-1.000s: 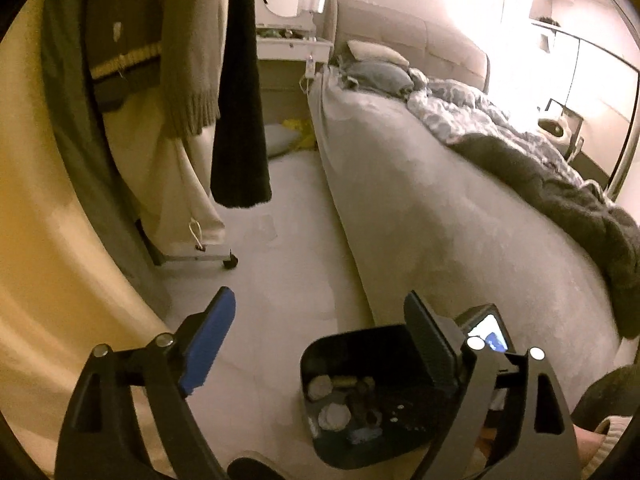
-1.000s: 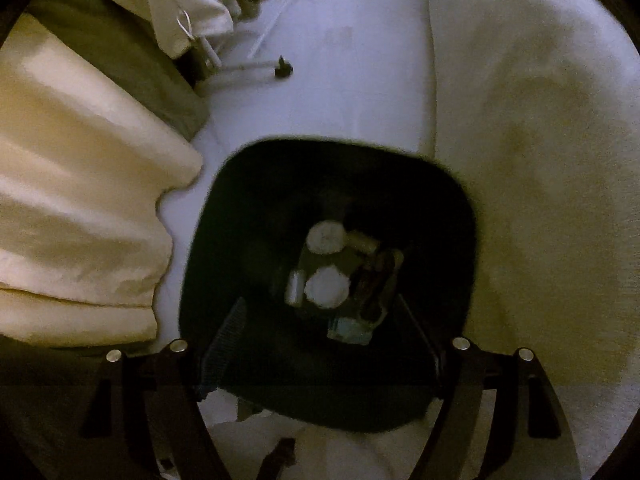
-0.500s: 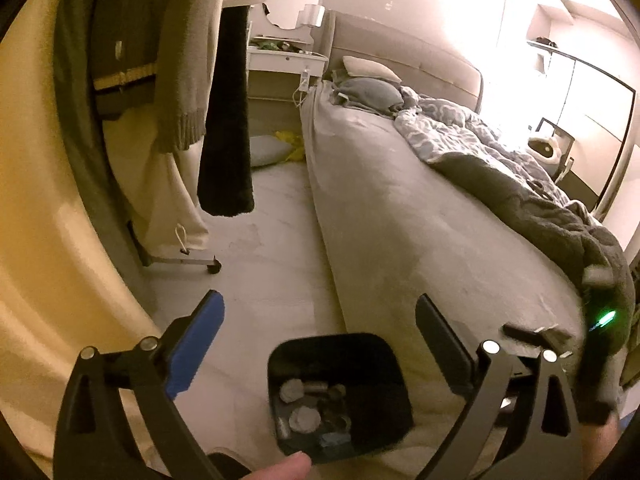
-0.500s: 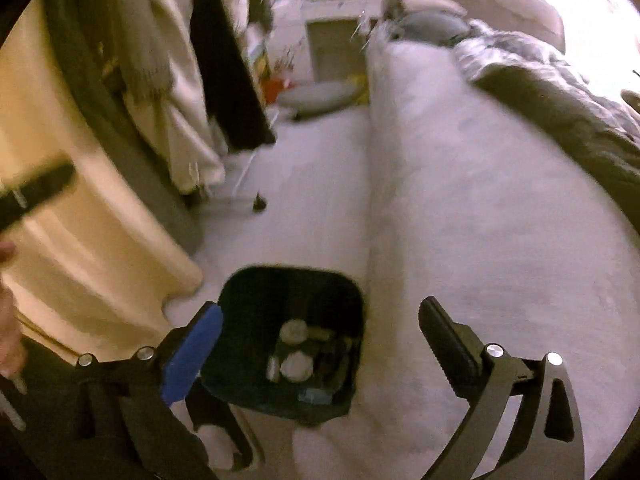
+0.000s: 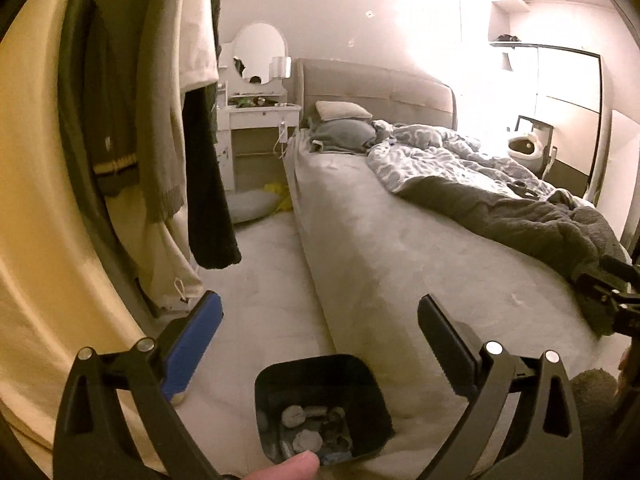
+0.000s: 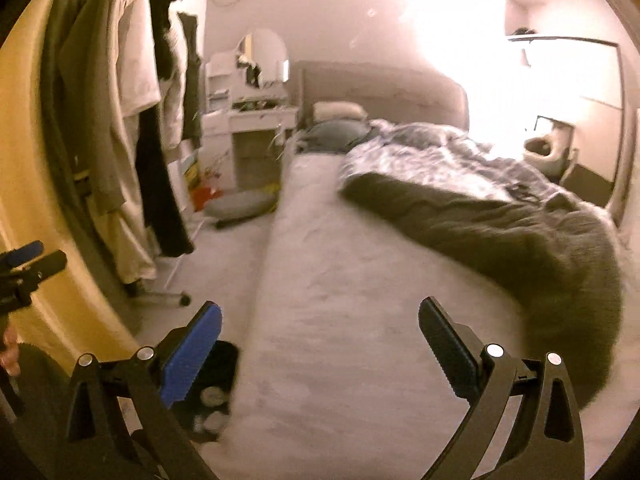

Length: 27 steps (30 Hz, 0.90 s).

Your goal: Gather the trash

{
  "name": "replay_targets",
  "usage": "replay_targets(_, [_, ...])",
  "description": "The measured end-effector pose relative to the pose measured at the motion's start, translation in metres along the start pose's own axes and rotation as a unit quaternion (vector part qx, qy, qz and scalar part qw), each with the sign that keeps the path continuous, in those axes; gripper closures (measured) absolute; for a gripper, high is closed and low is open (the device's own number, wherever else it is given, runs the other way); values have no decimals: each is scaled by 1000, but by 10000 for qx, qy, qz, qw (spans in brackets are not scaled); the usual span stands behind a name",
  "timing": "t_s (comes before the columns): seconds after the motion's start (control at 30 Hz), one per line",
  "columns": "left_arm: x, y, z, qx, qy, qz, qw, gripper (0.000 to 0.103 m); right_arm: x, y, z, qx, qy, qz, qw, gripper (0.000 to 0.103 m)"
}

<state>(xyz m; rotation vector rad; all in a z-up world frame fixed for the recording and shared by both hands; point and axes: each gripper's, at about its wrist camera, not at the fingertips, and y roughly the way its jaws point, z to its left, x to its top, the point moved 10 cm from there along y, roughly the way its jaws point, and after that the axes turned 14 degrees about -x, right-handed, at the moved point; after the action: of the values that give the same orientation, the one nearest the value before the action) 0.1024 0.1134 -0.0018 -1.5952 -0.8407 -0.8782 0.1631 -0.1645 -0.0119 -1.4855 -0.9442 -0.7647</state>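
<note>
Bedroom floor (image 5: 264, 320), pale and carpeted, runs between hanging clothes and a long bed. At far left a cream curtain (image 5: 36, 208) hangs in folds; next to it a clothes rack (image 6: 168, 300) on castors carries a green sweater (image 5: 116, 128), pale garments and a dark item (image 5: 208, 184). No label or writing on any of them can be read. Behind, a white vanity (image 5: 260, 114) with an arched mirror (image 5: 260, 50) stands against the wall, a grey cushion (image 5: 252, 204) on the floor below it.

The left gripper (image 5: 320, 324) has its jaws spread wide, having just been opening, with nothing between them. Below and between its fingers the black trash bin (image 5: 320, 404) stands on the floor, touching the bed's side, with crumpled wads (image 5: 306, 438) and other scraps inside. A fingertip (image 5: 288, 466) shows at the bottom edge.

The bed (image 5: 392, 264) carries pillows (image 5: 344, 130), a patterned duvet (image 5: 436, 160) and a dark fuzzy blanket (image 5: 532, 216). The right gripper (image 6: 320, 324) is likewise spread and empty, its jaws having just opened, above the mattress; the bin sits beside its blue pad.
</note>
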Motion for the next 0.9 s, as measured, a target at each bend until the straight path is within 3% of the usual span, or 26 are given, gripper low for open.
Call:
replay_targets(0.2, [-1, -9, -21, -19, 302, 17, 9995, 3, -10, -36, -61, -446, 272, -358, 9980, 3])
replay_targets(0.37, [-15, -11, -31, -50, 428, 26, 9991, 3, -23, -49, -80, -604, 243, -452, 9969, 3])
replay_targets(0.5, [-34, -4, -32, -2, 477, 143, 9988, 3, -34, -44, -91, -353, 448, -360, 9977, 3])
replay_targets(0.67, [-34, -6, -34, 36, 566, 57, 9984, 3, -37, -48, -88, -194, 451, -388, 9980, 3])
replay_targets(0.9, [-35, -9, -26, -15, 302, -13, 9995, 3, -41, -48, -74, 65, 305, -300, 9991, 3])
